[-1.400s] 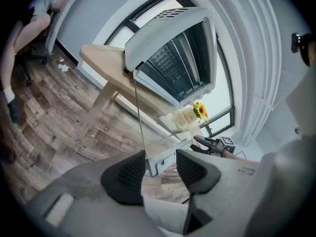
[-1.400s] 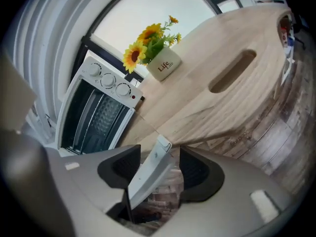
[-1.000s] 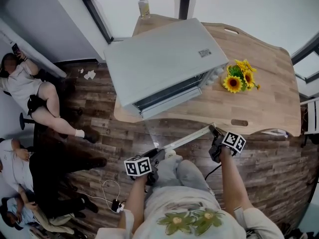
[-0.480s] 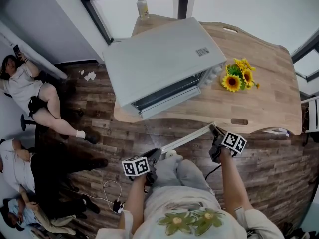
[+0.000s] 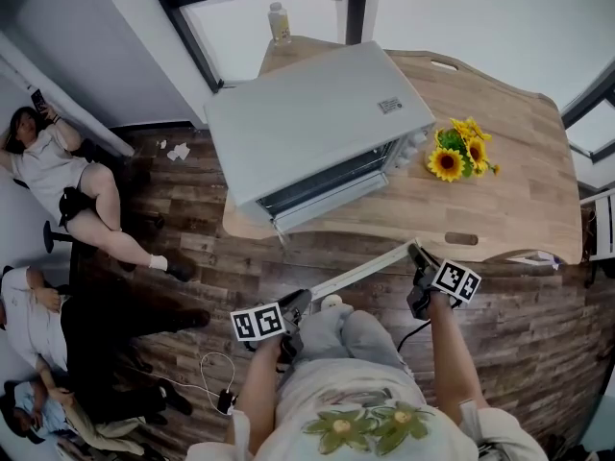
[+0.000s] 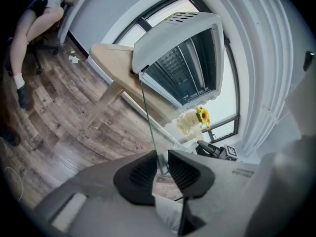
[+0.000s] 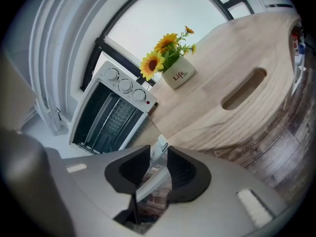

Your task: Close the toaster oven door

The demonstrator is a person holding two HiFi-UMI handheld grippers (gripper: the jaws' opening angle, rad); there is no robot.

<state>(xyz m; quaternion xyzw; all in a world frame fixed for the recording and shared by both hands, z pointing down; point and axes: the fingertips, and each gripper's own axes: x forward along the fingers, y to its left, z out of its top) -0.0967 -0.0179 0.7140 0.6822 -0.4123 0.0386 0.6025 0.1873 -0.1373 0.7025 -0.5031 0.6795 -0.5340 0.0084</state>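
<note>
A silver toaster oven (image 5: pixel 317 123) stands on the wooden table (image 5: pixel 519 171) with its glass door (image 6: pixel 148 112) swung down and out toward me. The door's white handle bar (image 5: pixel 360 270) runs between my two grippers. My left gripper (image 5: pixel 296 305) is at the bar's left end; in the left gripper view (image 6: pixel 160 169) its pads sit on the door's glass edge. My right gripper (image 5: pixel 415 254) is at the right end, and in the right gripper view (image 7: pixel 159 164) it pinches the white handle end (image 7: pixel 159 149). Both sets of jaws have just been closing onto the door. The oven's cavity (image 7: pixel 106 120) stands open.
A white pot of sunflowers (image 5: pixel 459 152) stands right of the oven, and a bottle (image 5: pixel 280 19) stands behind it. The table has a slot cutout (image 5: pixel 461 238) near its front edge. People (image 5: pixel 58 176) sit at the left, and a cable (image 5: pixel 216 373) lies on the wooden floor.
Both grippers have kept to the ends of the door's handle bar. The bar and the grippers have risen slightly.
</note>
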